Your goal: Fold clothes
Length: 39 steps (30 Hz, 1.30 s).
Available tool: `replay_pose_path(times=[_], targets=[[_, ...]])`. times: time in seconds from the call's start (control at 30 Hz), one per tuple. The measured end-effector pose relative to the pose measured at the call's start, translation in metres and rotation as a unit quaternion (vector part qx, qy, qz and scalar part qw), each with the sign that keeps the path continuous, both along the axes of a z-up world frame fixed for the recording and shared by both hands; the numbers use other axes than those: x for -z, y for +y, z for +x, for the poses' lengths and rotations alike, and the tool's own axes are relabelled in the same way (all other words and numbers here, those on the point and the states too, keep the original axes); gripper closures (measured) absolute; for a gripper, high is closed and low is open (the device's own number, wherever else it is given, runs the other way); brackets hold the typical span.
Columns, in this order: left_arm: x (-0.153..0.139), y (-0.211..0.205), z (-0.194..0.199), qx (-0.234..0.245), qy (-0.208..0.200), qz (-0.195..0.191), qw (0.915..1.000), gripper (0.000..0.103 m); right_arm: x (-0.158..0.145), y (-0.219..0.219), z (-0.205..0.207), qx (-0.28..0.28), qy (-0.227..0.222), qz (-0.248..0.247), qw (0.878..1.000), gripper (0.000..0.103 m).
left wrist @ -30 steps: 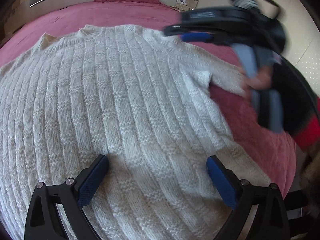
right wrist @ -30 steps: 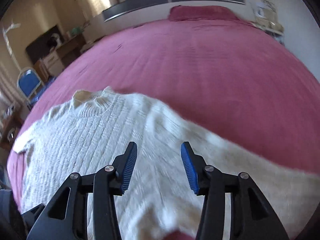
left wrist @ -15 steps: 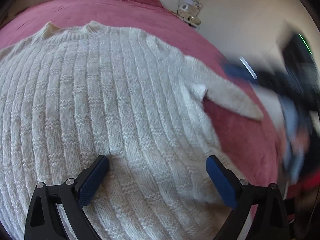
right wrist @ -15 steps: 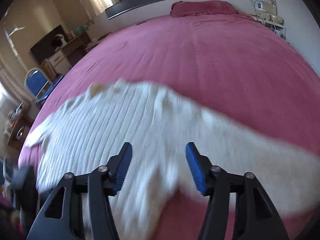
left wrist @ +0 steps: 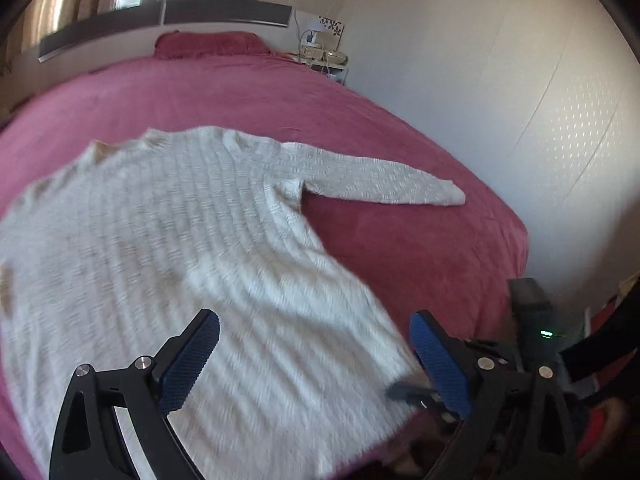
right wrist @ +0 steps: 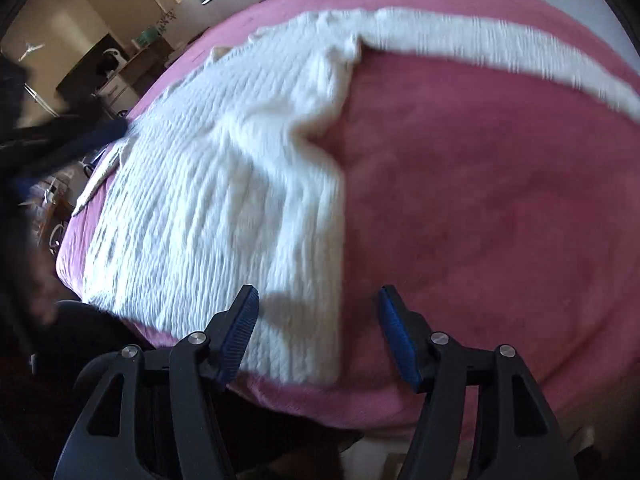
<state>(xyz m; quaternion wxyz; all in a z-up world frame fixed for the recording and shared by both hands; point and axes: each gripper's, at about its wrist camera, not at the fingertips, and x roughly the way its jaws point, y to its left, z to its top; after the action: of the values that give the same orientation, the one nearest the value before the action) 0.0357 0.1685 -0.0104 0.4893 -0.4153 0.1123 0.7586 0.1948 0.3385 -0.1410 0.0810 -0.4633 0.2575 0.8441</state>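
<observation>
Left gripper point(left wrist: 312, 354): fingers released, jaws wide apart, nothing between the pads; hangs above the sweater's hem near the bed's near edge. Right gripper point(right wrist: 318, 334): fingers released, nothing grasped, over the hem's corner at the near edge. White ribbed knit sweater point(left wrist: 168, 240) lies flat on the pink bedspread point(left wrist: 420, 248), one sleeve point(left wrist: 380, 180) stretched toward the bed's right edge. Pink pillow point(left wrist: 208, 44) at the far edge; nightstand point(left wrist: 324, 56) beyond the far right corner.

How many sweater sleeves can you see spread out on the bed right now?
1 clearly: the right sleeve lies stretched toward the wall. The other sleeve shows only partly at the sweater's far edge, mostly hidden.
</observation>
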Motion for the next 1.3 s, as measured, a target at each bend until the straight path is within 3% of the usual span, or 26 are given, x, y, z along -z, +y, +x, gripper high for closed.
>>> replay_pose_path(times=[0.13, 0.2, 0.37, 0.5, 0.63, 0.77, 0.83, 0.87, 0.93, 1.03, 1.1, 1.17, 1.23, 1.3], targets=[[-0.003, -0.057, 0.014, -0.050, -0.005, -0.010, 0.9987, 0.005, 0.001, -0.009, 0.005, 0.029, 0.023, -0.001, 0.999, 0.043], [0.005, -0.076, 0.010, -0.083, -0.021, -0.010, 0.9963, 0.005, 0.002, -0.013, 0.003, 0.033, 0.026, -0.017, 0.999, 0.086], [0.018, -0.102, -0.007, -0.136, -0.036, -0.025, 0.9898, 0.005, 0.000, -0.019, 0.004, 0.068, 0.026, -0.059, 0.996, 0.092], [0.022, -0.108, -0.019, -0.150, -0.030, -0.031, 0.9877, 0.005, -0.037, -0.035, 0.023, 0.069, 0.083, -0.082, 0.991, 0.097], [0.033, -0.110, -0.028, -0.164, -0.043, -0.031, 0.9850, 0.005, -0.052, -0.039, 0.038, 0.074, 0.091, -0.090, 0.989, 0.097], [0.040, -0.120, -0.032, -0.173, -0.052, -0.031, 0.9830, 0.005, -0.007, -0.028, 0.027, 0.085, -0.023, -0.049, 0.995, 0.094], [0.040, -0.128, -0.033, -0.176, -0.051, -0.027, 0.9828, 0.005, 0.012, -0.029, 0.021, 0.075, -0.066, -0.056, 0.993, 0.087], [0.038, -0.134, -0.035, -0.179, -0.049, -0.025, 0.9823, 0.005, 0.011, -0.031, 0.022, 0.076, -0.072, -0.060, 0.993, 0.078], [0.039, -0.145, -0.042, -0.188, -0.050, -0.025, 0.9805, 0.005, -0.006, -0.036, 0.025, 0.081, -0.070, -0.038, 0.994, 0.066], [0.045, -0.156, -0.056, -0.207, -0.059, -0.025, 0.9764, 0.005, -0.042, -0.047, 0.028, 0.092, -0.050, 0.043, 0.994, 0.064], [0.049, -0.160, -0.065, -0.218, -0.068, -0.024, 0.9733, 0.005, -0.074, -0.057, 0.020, 0.081, 0.003, 0.081, 0.993, 0.063], [0.051, -0.160, -0.068, -0.225, -0.079, -0.025, 0.9709, 0.005, -0.090, -0.068, 0.000, 0.046, 0.028, 0.086, 0.995, 0.059], [0.046, -0.157, -0.064, -0.218, -0.082, -0.023, 0.9721, 0.005, -0.092, -0.087, -0.034, -0.005, 0.017, 0.094, 0.995, 0.055], [0.036, -0.152, -0.056, -0.199, -0.076, -0.019, 0.9768, 0.005, -0.078, -0.107, -0.071, -0.055, -0.011, 0.059, 0.997, 0.054]])
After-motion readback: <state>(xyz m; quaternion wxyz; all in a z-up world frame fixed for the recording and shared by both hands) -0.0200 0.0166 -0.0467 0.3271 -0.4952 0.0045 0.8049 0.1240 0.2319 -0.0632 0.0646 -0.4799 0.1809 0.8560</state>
